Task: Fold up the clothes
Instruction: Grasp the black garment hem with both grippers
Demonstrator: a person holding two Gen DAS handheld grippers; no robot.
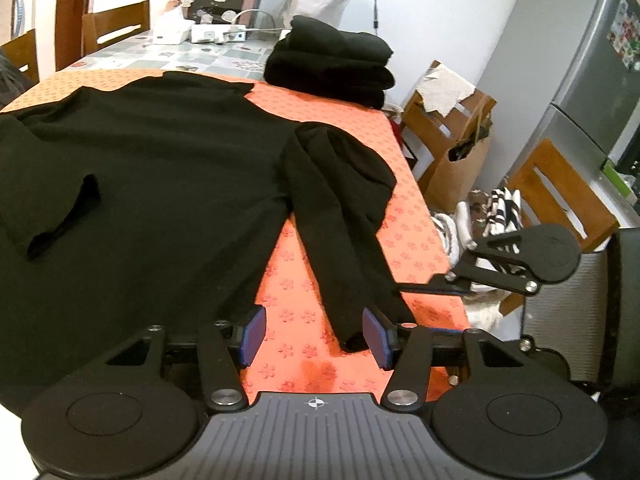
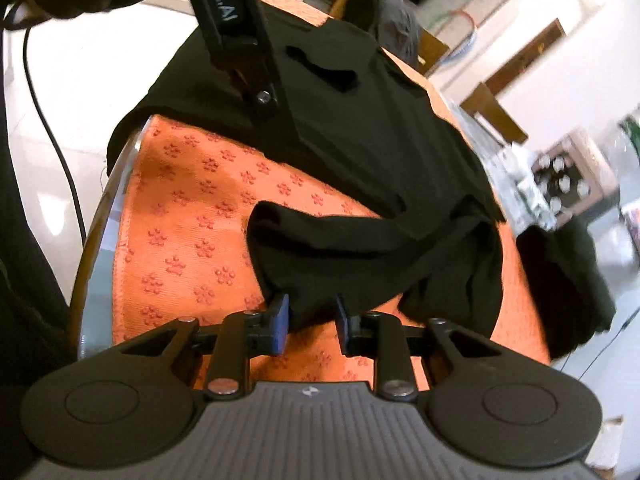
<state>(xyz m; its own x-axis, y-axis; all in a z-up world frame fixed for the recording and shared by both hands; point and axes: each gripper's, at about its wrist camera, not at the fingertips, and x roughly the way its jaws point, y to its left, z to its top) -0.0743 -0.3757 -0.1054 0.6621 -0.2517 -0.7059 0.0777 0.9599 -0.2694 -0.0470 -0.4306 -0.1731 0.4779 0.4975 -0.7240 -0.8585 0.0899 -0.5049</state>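
Two grippers angle down over the orange cloth (image 1: 404,216). Left gripper (image 1: 316,336): jaws spread, cuff of the black sweater's (image 1: 160,168) sleeve (image 1: 352,264) just inside one pad, not pinched. Right gripper (image 2: 312,322): jaws narrowed around a sleeve fold; whether they pinch it, cannot tell.

"Robot.AI" on left hand-held gripper (image 2: 236,20)

An orange mat (image 1: 400,216) covers the table (image 2: 105,216), bearing a spread black garment (image 1: 160,168).
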